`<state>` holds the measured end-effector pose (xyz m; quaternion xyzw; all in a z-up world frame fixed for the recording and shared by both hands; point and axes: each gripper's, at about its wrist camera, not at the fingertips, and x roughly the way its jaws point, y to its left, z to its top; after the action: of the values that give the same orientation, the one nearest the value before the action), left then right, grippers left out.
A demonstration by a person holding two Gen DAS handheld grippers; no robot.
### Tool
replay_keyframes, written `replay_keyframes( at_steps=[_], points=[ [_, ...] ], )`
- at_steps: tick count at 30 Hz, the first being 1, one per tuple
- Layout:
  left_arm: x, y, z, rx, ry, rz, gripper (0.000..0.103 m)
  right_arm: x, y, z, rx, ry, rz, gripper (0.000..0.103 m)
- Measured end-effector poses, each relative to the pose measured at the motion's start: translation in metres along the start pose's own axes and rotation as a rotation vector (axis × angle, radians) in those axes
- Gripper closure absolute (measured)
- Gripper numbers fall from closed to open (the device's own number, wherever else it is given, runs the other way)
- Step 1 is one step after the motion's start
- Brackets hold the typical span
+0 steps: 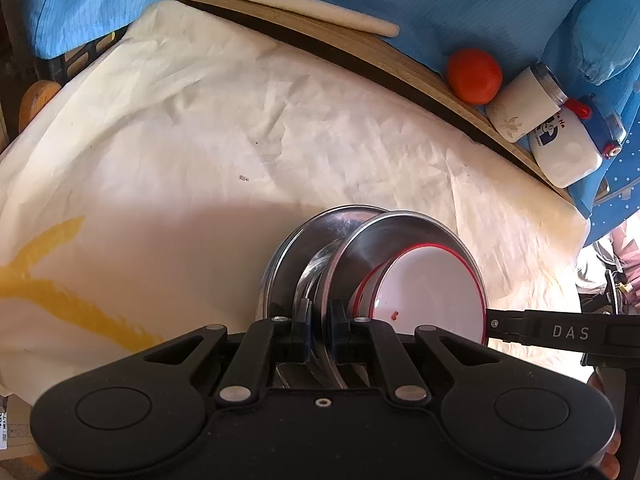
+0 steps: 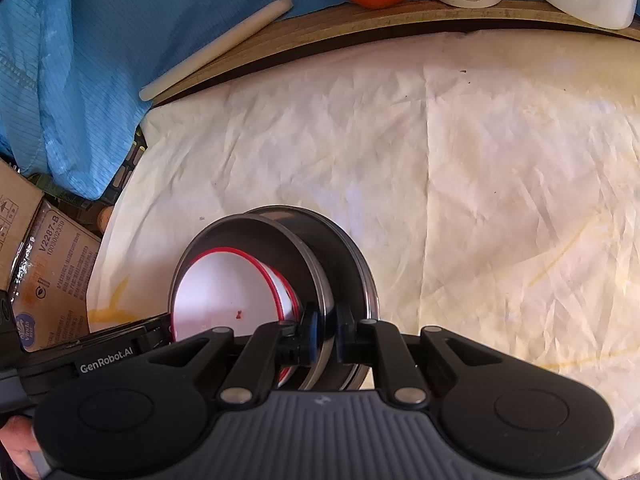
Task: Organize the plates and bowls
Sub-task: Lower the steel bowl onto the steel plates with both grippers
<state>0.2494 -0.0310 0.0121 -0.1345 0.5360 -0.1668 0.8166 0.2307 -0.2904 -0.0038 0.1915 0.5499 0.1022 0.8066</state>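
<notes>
Left claw [image 1: 319, 322] clamping steel plate [image 1: 362, 240] rim, grip partly hidden

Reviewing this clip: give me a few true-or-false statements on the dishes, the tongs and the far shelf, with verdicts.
1. Both tongs, left and right, are shut on the metal dish stack. True.
2. A white bowl with a red rim sits nested in the stack. True.
3. The stack lies flat on the white cloth. False: it is held on edge.
4. A green apple sits on the shelf. False: it is a red tomato.
</notes>
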Motion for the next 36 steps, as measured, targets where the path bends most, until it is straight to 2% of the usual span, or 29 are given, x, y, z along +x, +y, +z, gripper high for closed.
replay_keyframes(
  at_steps=[36],
  points=[
    [0.0057, 0.0051, 0.0021, -0.028, 0.009, 0.001, 0.096, 0.0036, -0.0002, 0.0045, 0.009, 0.010, 0.007, 0.091]
  ],
)
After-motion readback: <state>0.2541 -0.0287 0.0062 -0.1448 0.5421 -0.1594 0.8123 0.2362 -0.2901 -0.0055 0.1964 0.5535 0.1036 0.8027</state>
